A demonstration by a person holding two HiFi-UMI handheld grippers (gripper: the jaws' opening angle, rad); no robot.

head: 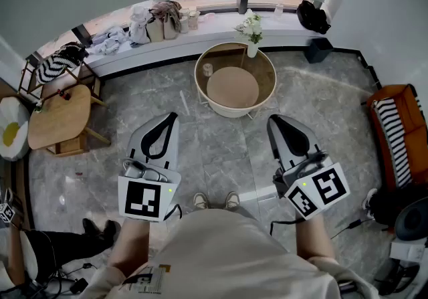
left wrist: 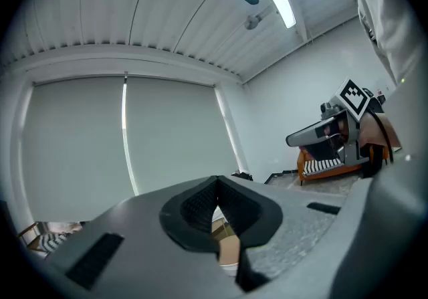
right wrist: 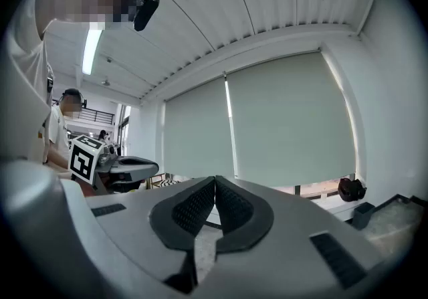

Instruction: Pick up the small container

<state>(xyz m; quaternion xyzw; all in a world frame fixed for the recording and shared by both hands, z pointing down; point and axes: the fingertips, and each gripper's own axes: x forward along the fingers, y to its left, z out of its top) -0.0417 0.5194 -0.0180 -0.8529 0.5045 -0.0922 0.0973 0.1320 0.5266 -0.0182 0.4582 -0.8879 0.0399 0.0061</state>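
A small clear container [head: 208, 69] stands on the left part of a round table [head: 267, 90] with a wooden top and a cream rim, on the floor ahead of me. Both grippers are held level at waist height, well short of the table and pointing toward it. My left gripper [head: 172, 118] is shut with nothing in it; in its own view the left gripper [left wrist: 215, 187] has its black pads pressed together. My right gripper [head: 273, 120] is likewise shut and empty, and the right gripper [right wrist: 215, 181] shows its pads closed in its own view.
A vase of white flowers [head: 252, 29] stands at the table's far edge. A window ledge [head: 194, 35] carries bags and small items. A wooden side table [head: 59, 119] is at left, an orange sofa [head: 394, 132] at right, a dark bin [head: 318, 49] at back right.
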